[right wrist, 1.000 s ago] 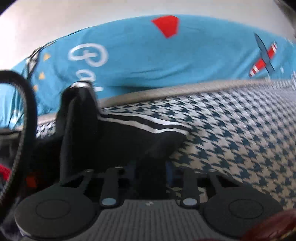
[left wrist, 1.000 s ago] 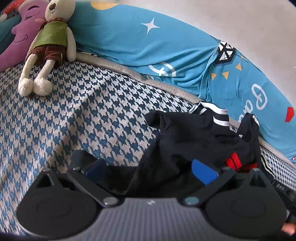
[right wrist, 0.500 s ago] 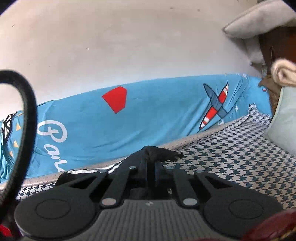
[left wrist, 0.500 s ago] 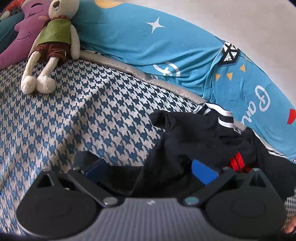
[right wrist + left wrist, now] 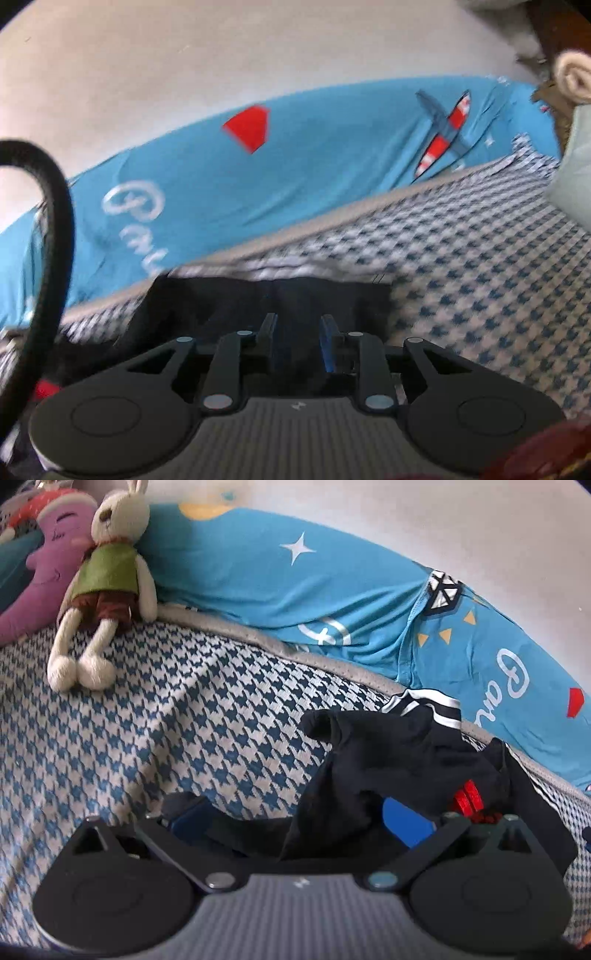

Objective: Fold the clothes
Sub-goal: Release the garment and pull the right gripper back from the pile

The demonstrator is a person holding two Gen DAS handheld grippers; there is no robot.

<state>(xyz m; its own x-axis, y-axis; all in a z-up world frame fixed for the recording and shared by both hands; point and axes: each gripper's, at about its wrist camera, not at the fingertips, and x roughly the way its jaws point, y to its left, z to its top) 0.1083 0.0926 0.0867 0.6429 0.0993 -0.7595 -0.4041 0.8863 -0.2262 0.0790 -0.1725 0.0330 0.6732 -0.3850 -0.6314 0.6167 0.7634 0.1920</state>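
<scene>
Left tongs gape over bunched black garment; right tongs opening, view blurred.

Place: home bedroom | Evidence: houndstooth bedspread under the tongs; plush rabbit and blue printed bedding beyond them

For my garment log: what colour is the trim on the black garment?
White stripes on the black garment, clearest in the left wrist view.

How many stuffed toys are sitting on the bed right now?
2, both at the far left in the left wrist view: a cream plush rabbit in a green vest, leaning on the blue pillow, and a purple plush toy behind it. More may lie off-frame.
</scene>
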